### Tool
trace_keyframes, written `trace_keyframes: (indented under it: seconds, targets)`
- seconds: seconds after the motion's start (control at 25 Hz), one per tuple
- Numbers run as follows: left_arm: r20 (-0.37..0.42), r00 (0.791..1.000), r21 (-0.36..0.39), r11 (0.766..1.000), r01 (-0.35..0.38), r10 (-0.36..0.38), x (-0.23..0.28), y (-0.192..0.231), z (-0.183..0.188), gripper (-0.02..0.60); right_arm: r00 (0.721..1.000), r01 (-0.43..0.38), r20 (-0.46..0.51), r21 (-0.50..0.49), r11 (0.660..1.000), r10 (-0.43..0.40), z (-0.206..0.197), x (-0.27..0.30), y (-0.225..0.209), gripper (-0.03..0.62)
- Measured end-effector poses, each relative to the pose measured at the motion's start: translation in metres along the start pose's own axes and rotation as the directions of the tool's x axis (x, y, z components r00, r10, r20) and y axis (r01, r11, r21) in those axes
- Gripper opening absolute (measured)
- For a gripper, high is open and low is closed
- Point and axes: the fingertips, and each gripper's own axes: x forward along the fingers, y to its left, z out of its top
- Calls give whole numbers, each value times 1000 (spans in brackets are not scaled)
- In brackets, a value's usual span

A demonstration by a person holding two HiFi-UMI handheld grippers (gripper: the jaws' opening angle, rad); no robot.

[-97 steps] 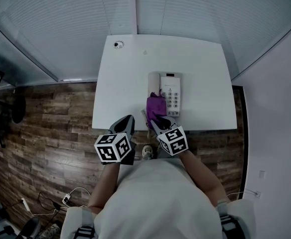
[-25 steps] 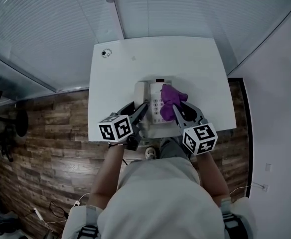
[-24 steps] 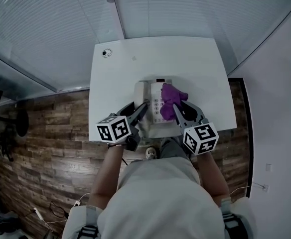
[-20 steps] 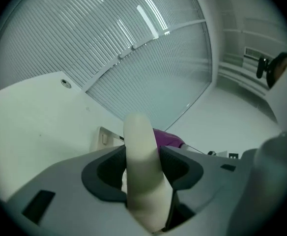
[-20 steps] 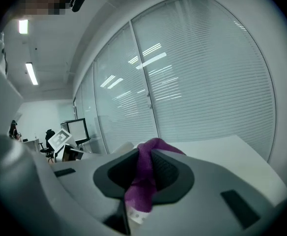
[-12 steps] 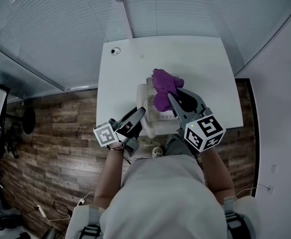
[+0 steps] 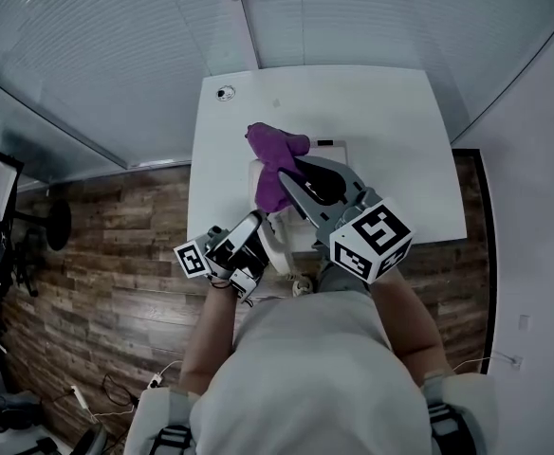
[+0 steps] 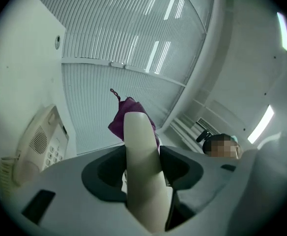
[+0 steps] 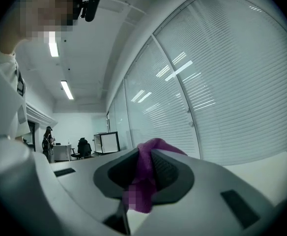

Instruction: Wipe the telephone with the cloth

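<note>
a white table (image 7: pixel 381 131) stands against a wall of closed window blinds (image 7: pixel 116 45), with wood-plank floor (image 7: pixel 97 226) on your left and a small round grommet (image 7: pixel 225 92) near the table's far left corner. the telephone base (image 8: pixel 40 144) sits on the table with its keypad and speaker grille facing up. from the head view most of it is covered by your right gripper and the cloth.

your left gripper (image 7: pixel 244 240) is tilted upward, and its jaws stand fairly wide, clamped on the cream handset (image 8: pixel 141 171). the handset runs lengthwise between the jaws and is lifted clear of the base.

your right gripper (image 7: pixel 296 180) points about level. its jaws are nearly together, pinching the purple cloth (image 9: pixel 146 181), which bunches up above the jaw tips and hangs down below them. in the left gripper view the cloth shows just past the handset's tip. you cannot tell from any view whether the two touch. beyond the right gripper, an office with desks and ceiling lights shows in the distance.
</note>
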Motion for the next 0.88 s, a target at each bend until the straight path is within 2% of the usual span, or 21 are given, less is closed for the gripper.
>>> trace_keyframes:
  seconds: [0.24, 0.6, 0.88]
  targets:
    - [6, 996, -37, 996, 86, -86, 4, -12, -1, 225, 997, -74, -5, 32, 997, 74, -4, 8, 13, 84]
    - [2, 995, -44, 994, 95, -95, 5, -15, -2, 225, 995, -93, -22, 54, 994, 94, -11, 6, 17, 83]
    - [40, 993, -51, 993, 110, -108, 4, -17, 5, 225, 992, -112, -52, 69, 991, 115, -23, 6, 23, 83]
